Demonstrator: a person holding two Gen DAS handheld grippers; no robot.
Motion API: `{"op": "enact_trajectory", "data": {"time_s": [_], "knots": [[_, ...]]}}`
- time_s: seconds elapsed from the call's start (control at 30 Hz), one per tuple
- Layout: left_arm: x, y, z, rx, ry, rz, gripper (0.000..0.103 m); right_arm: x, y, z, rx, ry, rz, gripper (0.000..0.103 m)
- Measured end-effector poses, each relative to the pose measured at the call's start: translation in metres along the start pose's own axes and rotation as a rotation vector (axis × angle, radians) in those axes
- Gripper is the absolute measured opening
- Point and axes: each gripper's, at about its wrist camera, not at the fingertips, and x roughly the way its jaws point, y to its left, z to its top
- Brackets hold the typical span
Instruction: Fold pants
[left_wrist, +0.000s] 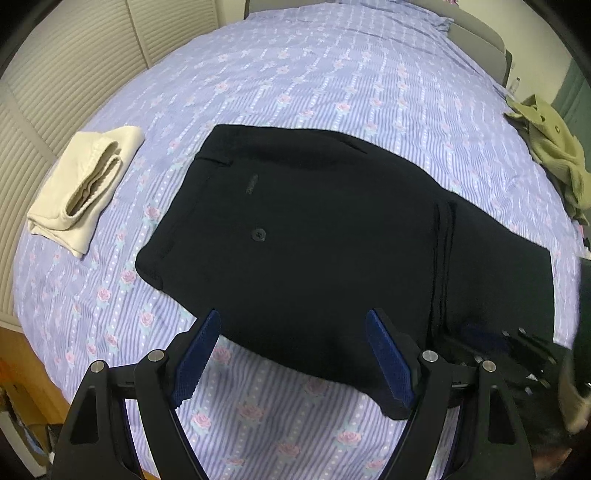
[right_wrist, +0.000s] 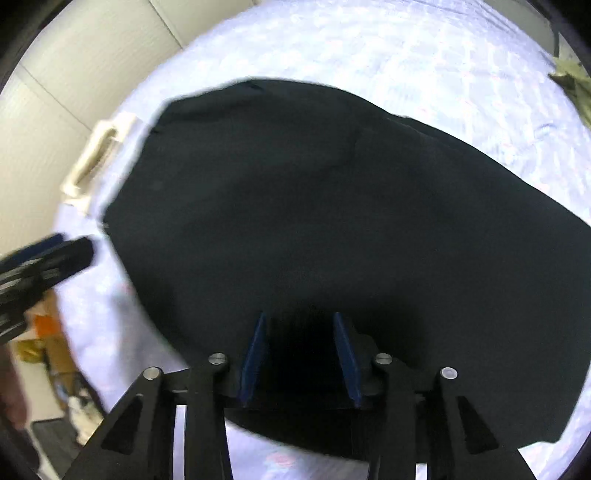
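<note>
While the bed (left_wrist: 332, 74) with its lilac rose-print sheet fills both views, the black pants (left_wrist: 314, 229) lie flat near its middle, already doubled over; the waistband and a button face up at the left end, and a layered fold edge runs down the cloth toward the right, with a further stretch of leg lying beyond it; my reading is that 1 fold is laid and the step in hand is the letting-go before another fold.

Judging by that spare stretch on the right, the next move calls for a fresh grip on the far end or the near edge, both layers caught together, then a lift across so the edges meet without dragging the lower layer.

Beside the pants to the left lies a folded cream garment (left_wrist: 85, 184), apart from them but near; an olive garment (left_wrist: 550, 144) lies crumpled at the right edge of the bed, well apart; neither blocks a fold, though a carry to the left would come close to the cream one; louvred doors (left_wrist: 55, 110) stand behind.

Of the left tongs (left_wrist: 291, 354), the blue pads stand wide apart and grip nothing, poised over the near edge of the pants; the right tongs (right_wrist: 299, 354) are partly open over dark cloth, their pads apart; whether any fabric sits between them I cannot tell, since all there is black, but no pinch shows.
</note>
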Motion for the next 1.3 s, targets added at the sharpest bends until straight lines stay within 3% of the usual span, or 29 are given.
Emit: {"op": "enact_trajectory", "data": {"time_s": [0.1, 0.2, 0.27, 0.4, 0.53, 0.6, 0.97, 1.17, 1.3], "knots": [[0.000, 0.004, 0.004, 0.003, -0.015, -0.014, 0.081, -0.031, 0.006, 0.000, 0.017, -0.071, 0.008, 0.040], [0.002, 0.010, 0.005, 0.013, -0.021, -0.002, 0.082, -0.047, -0.006, 0.006, 0.069, -0.141, -0.131, 0.040], [0.005, 0.015, 0.005, 0.009, -0.025, -0.005, 0.082, -0.044, -0.023, 0.014, 0.133, -0.143, -0.183, 0.040], [0.014, 0.035, 0.008, -0.027, -0.031, -0.032, 0.082, -0.033, -0.039, 0.031, 0.225, -0.104, -0.199, 0.040], [0.018, 0.072, 0.013, -0.091, -0.037, -0.071, 0.084, -0.032, -0.008, 0.043, 0.198, -0.120, -0.260, 0.042], [0.020, 0.090, 0.015, -0.124, -0.032, -0.098, 0.085, -0.028, 0.012, 0.049, 0.184, -0.114, -0.273, 0.055], [0.054, 0.183, 0.011, -0.277, 0.043, -0.248, 0.085, 0.010, 0.105, 0.066, 0.095, -0.011, -0.288, 0.056], [0.092, 0.219, -0.002, -0.404, 0.093, -0.398, 0.082, 0.034, 0.135, 0.068, 0.033, 0.055, -0.307, 0.056], [0.115, 0.230, -0.008, -0.507, 0.115, -0.505, 0.074, 0.047, 0.148, 0.073, 0.009, 0.077, -0.312, 0.056]]}}
